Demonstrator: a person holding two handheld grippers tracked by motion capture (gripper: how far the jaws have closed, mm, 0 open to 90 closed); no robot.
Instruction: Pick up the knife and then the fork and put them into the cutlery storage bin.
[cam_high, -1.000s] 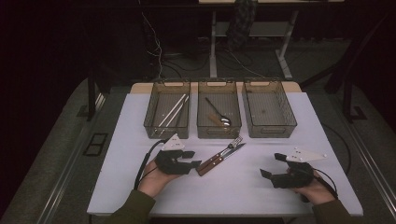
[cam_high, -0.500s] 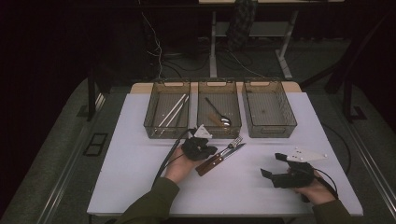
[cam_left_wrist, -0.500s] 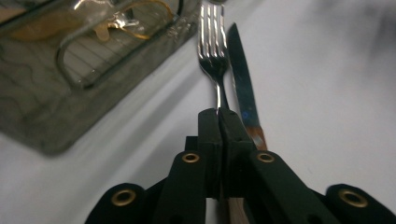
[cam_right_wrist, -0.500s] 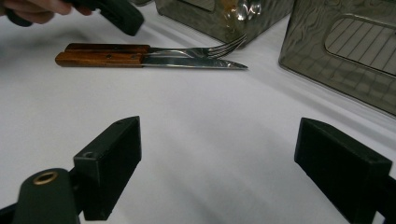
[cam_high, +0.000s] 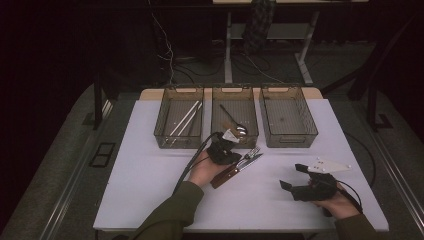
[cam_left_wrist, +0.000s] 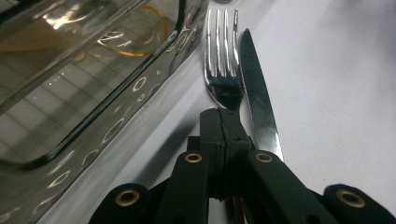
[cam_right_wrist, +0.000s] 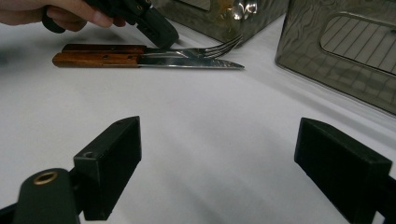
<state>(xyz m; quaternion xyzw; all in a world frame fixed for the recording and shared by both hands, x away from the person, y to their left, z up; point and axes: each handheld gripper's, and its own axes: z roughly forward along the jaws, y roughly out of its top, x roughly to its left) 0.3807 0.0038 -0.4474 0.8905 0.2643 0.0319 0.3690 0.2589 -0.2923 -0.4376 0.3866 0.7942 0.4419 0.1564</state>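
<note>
White desk in a dark room, three mesh baskets along its far edge

The left tool (cam_left_wrist: 219, 126), jaws pressed together on the fork (cam_left_wrist: 223, 70) lying beside the knife (cam_left_wrist: 257, 102) near the middle basket (cam_high: 235, 135); the right tool (cam_right_wrist: 219, 163) rests spread on the bare desk (cam_high: 150, 175).

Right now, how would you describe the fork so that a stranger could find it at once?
On the white table, look just in front of the middle wire basket, where two wooden-handled pieces lie side by side. The fork is the one nearer the basket, with four tines, and the left gripper is shut on its neck; the knife beside it has a flat blade.
</note>
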